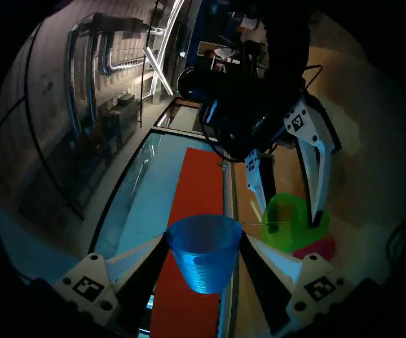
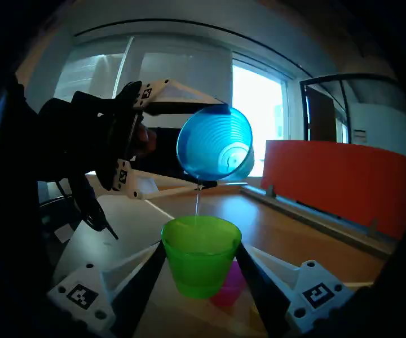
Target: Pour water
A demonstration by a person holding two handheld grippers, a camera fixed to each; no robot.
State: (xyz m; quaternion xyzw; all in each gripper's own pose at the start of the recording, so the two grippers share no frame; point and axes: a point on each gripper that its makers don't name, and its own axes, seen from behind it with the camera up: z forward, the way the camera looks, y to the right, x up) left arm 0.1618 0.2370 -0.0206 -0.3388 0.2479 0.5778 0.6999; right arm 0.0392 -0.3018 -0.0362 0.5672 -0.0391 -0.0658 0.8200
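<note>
We're on what looks like an open-plan office or lab floor. There's a pale wooden bench (image 2: 299, 231), and along its far edge runs a long orange-red divider panel (image 2: 338, 180), the sort that splits rows of desks. Tall bright windows (image 2: 256, 112) stand behind it, with a dark-framed doorway (image 2: 321, 107) just beside them. Over in the left gripper view, bare silver ventilation ducts (image 1: 110, 56) and crossed white strip lights (image 1: 159, 70) show on the ceiling, and far off a person (image 1: 210, 54) sits among cluttered desks.
</note>
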